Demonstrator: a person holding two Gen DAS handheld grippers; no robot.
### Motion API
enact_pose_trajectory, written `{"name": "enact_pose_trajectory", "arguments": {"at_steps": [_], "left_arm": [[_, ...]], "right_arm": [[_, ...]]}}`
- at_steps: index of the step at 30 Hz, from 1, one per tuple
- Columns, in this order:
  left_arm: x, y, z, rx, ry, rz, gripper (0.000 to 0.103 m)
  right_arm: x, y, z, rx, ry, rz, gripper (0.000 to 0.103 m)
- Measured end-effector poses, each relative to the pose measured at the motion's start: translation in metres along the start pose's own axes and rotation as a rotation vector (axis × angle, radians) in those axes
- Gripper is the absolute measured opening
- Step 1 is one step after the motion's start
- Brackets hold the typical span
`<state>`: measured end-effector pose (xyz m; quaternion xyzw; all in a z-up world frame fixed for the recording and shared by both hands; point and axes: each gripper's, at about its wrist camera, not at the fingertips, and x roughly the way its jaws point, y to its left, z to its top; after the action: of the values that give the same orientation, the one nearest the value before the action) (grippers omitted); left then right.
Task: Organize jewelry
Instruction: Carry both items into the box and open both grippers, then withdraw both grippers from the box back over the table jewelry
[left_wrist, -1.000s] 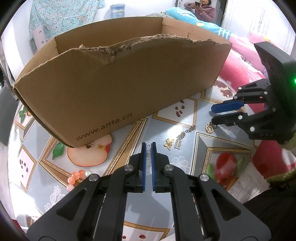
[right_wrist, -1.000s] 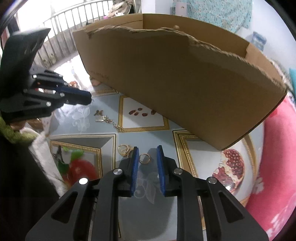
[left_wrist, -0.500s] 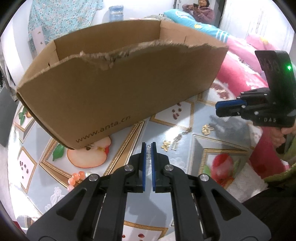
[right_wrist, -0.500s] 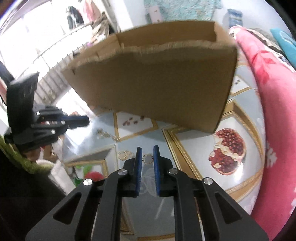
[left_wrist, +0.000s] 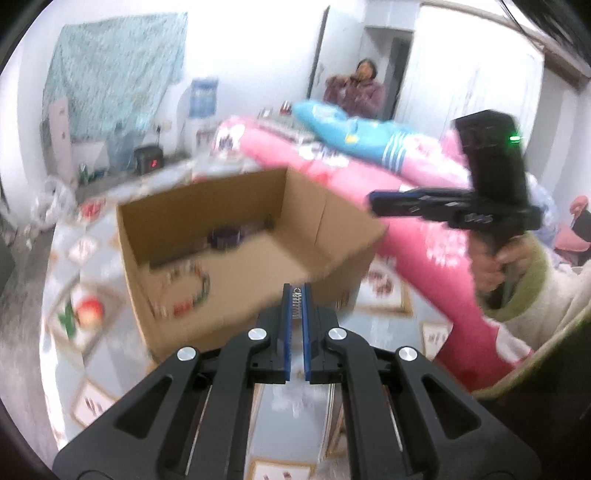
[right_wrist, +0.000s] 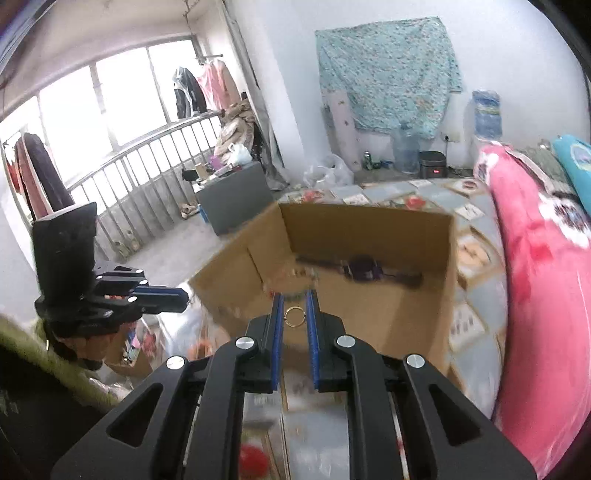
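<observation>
1. The left gripper (left_wrist: 296, 301) pinches a small silver spring-like piece (left_wrist: 296, 303) between its blue pads, which are pressed nearly together; it sits in front of the near wall of the cardboard box (left_wrist: 236, 280).
2. The right gripper (right_wrist: 294, 314) holds a gold ring (right_wrist: 294, 316) edge to edge between its pads, just short of the box's open top.
3. Judgement: the step in hand is carrying both pieces over the box rim for release. To do it well, each tip should clear the near wall and be above the box floor before the jaws part; the ring is held only at two points on its edge and could twist out if jolted.
4. Hard to make out: motion blur smears the box contents. A dark strap-like item (right_wrist: 360, 268) and a beaded strand (left_wrist: 188, 286) lie inside; their exact kind cannot be told.
5. The patterned tablecloth (left_wrist: 62, 317) beneath the grippers is blurred; any jewelry left on it cannot be seen.
</observation>
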<state>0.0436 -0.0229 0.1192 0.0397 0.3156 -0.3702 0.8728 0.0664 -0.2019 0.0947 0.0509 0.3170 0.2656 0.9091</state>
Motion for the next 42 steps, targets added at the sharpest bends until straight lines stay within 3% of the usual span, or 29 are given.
{"name": "enact_pose_trajectory", "arguments": {"at_steps": [3, 5, 7, 9, 12, 18, 25, 28, 32, 38, 42], "left_arm": [[0.015, 0.011, 0.027, -0.008, 0.013, -0.019, 0.004], [0.037, 0.023, 0.040, -0.027, 0.061, -0.012, 0.004], [0.068, 0.040, 0.050, -0.065, 0.154, 0.018, 0.004], [0.101, 0.058, 0.058, -0.142, 0.246, -0.007, 0.004], [0.145, 0.074, 0.059, -0.196, 0.358, 0.003, 0.004], [0.188, 0.088, 0.057, -0.273, 0.469, 0.010, 0.004], [0.189, 0.095, 0.054, -0.324, 0.483, 0.013, 0.014], [0.189, 0.098, 0.052, -0.344, 0.480, 0.018, 0.015], [0.185, 0.100, 0.054, -0.347, 0.447, 0.027, 0.015], [0.135, 0.084, 0.063, -0.268, 0.243, 0.036, 0.017], [0.077, 0.067, 0.055, -0.220, 0.087, 0.001, 0.033]], "right_arm": [[0.031, -0.007, 0.029, -0.001, 0.073, 0.023, 0.012], [0.064, -0.014, 0.044, -0.007, 0.164, -0.013, 0.012], [0.098, -0.024, 0.051, 0.015, 0.270, -0.020, 0.012], [0.132, -0.037, 0.053, 0.034, 0.390, -0.051, 0.012], [0.159, -0.053, 0.051, 0.069, 0.494, -0.093, 0.013], [0.188, -0.084, 0.042, 0.207, 0.600, -0.094, 0.013], [0.182, -0.091, 0.037, 0.266, 0.573, -0.084, 0.014], [0.181, -0.092, 0.040, 0.266, 0.554, -0.099, 0.023], [0.174, -0.091, 0.043, 0.263, 0.516, -0.114, 0.024], [0.128, -0.080, 0.050, 0.235, 0.340, -0.110, 0.025], [0.059, -0.057, 0.041, 0.190, 0.155, -0.073, 0.045]]}}
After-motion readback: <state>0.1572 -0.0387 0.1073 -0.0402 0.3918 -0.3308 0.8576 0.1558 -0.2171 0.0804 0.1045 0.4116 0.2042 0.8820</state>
